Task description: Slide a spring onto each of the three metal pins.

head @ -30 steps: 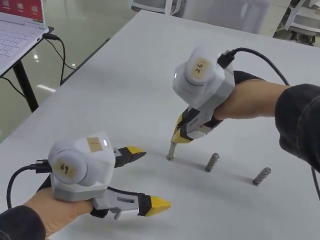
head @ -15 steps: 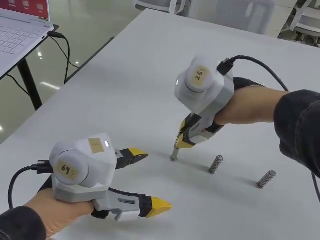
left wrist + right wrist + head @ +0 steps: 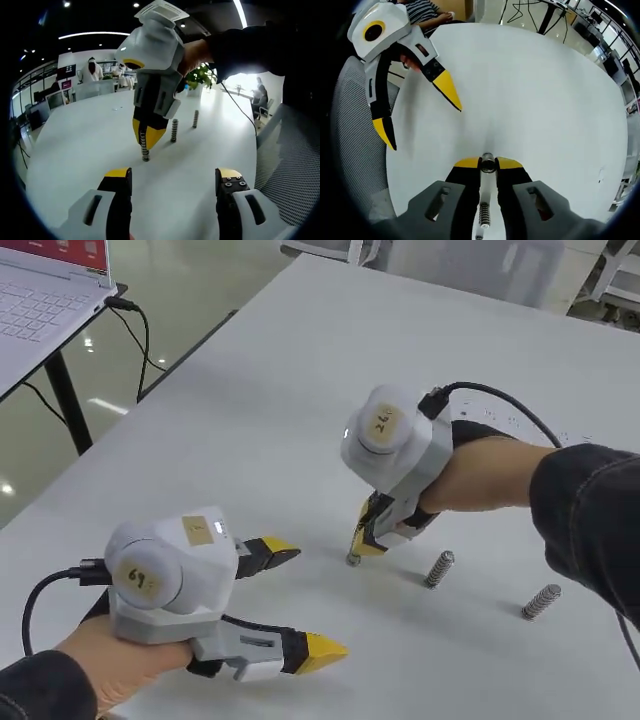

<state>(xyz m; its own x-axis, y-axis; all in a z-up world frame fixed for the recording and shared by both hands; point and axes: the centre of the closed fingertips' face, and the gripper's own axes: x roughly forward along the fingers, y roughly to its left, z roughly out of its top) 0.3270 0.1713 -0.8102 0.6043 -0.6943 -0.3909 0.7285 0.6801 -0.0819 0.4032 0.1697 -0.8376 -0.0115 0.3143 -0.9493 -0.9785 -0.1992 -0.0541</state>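
A white table (image 3: 250, 390) carries the whole work; an open laptop (image 3: 40, 300) sits on a separate stand beyond the table's far left edge, and in the right gripper view a mesh chair (image 3: 350, 150) stands at the table's rim.

Left gripper (image 3: 295, 602): held low at the near left in the person's left hand (image 3: 110, 665), jaws spread wide with nothing between them. Its own view shows the two yellow-tipped fingers (image 3: 119, 176) well apart, aimed across the table at the work.

Right gripper (image 3: 358, 545): held in the right hand (image 3: 485, 470), pointing steeply down at mid-table, a black cable (image 3: 500, 405) trailing from its rear. Its jaws are closed on the gripped pin (image 3: 488, 162), whose metal end shows between the yellow tips in the right gripper view.

Gripped pin, head view (image 3: 352, 558): its lower end meets the table directly under the tips. In the left gripper view a spring (image 3: 144, 146) coils around it between the tips and the base.

Near spring (image 3: 438, 568) and far spring (image 3: 541, 601): both stand on the table to the right of the gripped pin, apart from each other and from both grippers. Whether a pin runs inside either cannot be told.
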